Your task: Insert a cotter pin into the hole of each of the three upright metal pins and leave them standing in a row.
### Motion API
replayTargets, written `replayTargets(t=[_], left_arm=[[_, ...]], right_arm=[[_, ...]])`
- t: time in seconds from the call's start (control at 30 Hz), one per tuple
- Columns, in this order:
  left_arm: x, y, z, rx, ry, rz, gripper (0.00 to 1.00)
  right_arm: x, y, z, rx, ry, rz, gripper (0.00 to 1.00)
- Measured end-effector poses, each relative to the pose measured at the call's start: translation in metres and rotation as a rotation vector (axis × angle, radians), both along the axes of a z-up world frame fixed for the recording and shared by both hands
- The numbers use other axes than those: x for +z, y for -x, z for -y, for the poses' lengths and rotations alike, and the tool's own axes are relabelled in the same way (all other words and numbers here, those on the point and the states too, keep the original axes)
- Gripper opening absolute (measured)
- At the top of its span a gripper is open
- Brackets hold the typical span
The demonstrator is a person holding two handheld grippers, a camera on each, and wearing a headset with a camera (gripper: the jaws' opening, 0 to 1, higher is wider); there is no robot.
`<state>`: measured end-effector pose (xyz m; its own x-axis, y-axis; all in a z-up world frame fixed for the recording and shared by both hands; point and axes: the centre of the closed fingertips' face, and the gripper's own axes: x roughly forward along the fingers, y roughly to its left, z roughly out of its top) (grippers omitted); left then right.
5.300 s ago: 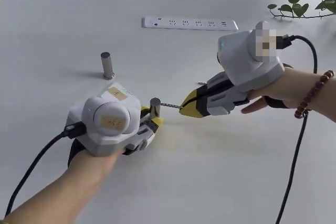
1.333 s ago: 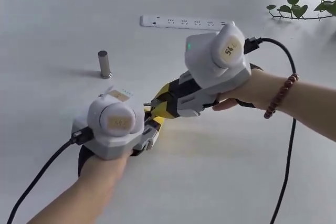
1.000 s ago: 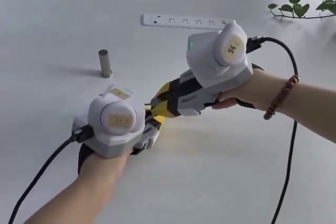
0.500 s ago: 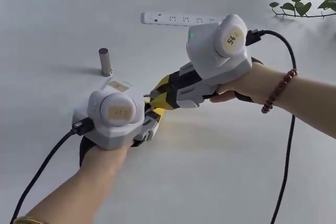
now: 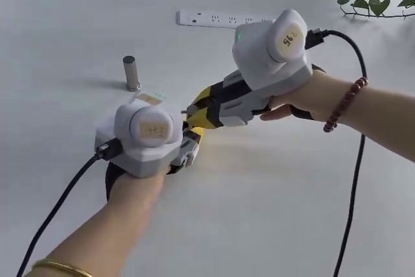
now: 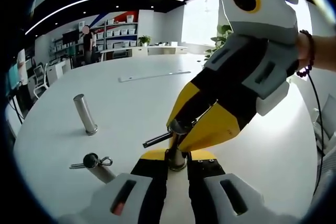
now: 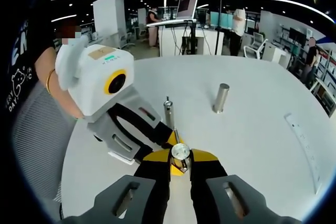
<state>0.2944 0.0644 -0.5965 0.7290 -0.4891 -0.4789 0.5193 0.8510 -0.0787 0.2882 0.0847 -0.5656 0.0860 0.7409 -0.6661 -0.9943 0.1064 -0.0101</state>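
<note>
Worktop (image 5: 272,212): it was white and wide, and it carried all the things.

Right hand-held gripper (image 5: 191,109): it reached in from the right and pointed at the left one. Its yellow jaw tips stood close on two sides of the top of the held metal pin. I could not tell whether they pressed the pin, pinched the cotter pin's head, or only stood beside it.

Left hand-held gripper (image 6: 177,157): it lay low over the worktop, and its jaws were pressed against the lower part of the held metal pin, one on each side.

Power strip (image 5: 224,17): it lay flat at the far side, well apart from both grippers.

Plant (image 5: 376,1): green leaves on thin stems showed at the far right corner.

Held metal pin (image 6: 176,150): it was upright between the left jaws, and its foot seemed to rest on the worktop.

Bare metal pin (image 5: 131,73): it stood upright and alone, between the grippers and the power strip.

Finished metal pin (image 6: 97,165): it stood just beside the left hand-held gripper, on its left.

Cotter pin (image 6: 156,140): it passed through the held metal pin near the top, and its straight end stuck out on the side away from the right gripper.

Second cotter pin (image 6: 106,160): it sat across the top of the finished metal pin, with its loop on one side.
</note>
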Motion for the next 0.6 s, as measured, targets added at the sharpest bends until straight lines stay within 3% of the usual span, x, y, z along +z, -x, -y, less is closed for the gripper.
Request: replayTargets(t=[0.6], left_arm=[[0.0005,0.0002,-0.0015,0.010,0.001,-0.006,0.15]], right_arm=[[-0.0001,0.0012,0.0010,-0.004,-0.012,-0.013,0.09]])
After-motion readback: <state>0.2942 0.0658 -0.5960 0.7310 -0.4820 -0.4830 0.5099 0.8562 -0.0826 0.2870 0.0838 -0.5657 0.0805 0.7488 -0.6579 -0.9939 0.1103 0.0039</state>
